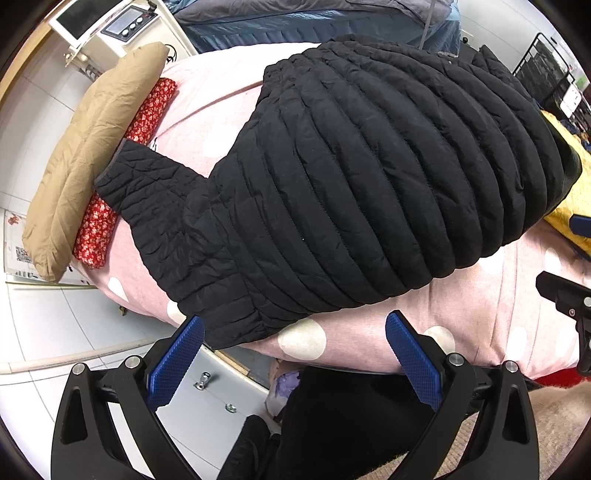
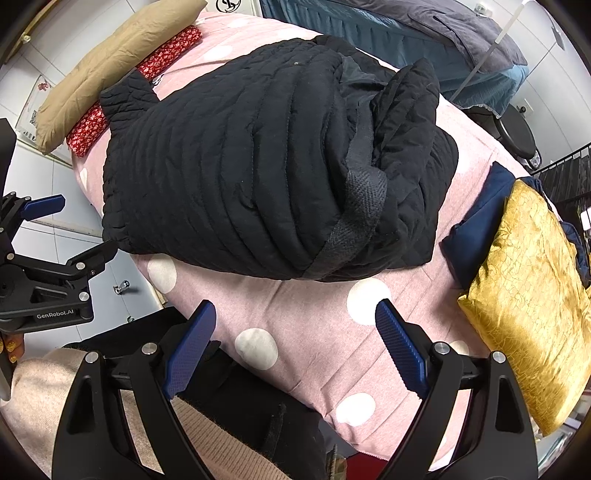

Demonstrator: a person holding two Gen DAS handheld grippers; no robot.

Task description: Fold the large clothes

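Note:
A black quilted jacket [image 1: 351,177] lies partly folded on a pink bed with white dots [image 1: 461,306]. One sleeve [image 1: 147,177] sticks out to the left toward the pillows. In the right wrist view the jacket [image 2: 240,177] shows its collar and bunched sleeve [image 2: 402,122] at the right side. My left gripper [image 1: 295,325] is open and empty just short of the jacket's near hem. My right gripper [image 2: 295,314] is open and empty over the pink cover [image 2: 314,325], a little short of the jacket. The left gripper also shows at the left edge of the right wrist view [image 2: 55,236].
A tan pillow [image 1: 85,158] on a red floral pillow [image 1: 99,225] lies at the bed's left end. A gold cushion [image 2: 528,302] on dark blue cloth [image 2: 476,218] lies at the right. A second bed with blue-grey bedding [image 2: 424,26] stands behind. White tiled floor [image 1: 55,325] lies left.

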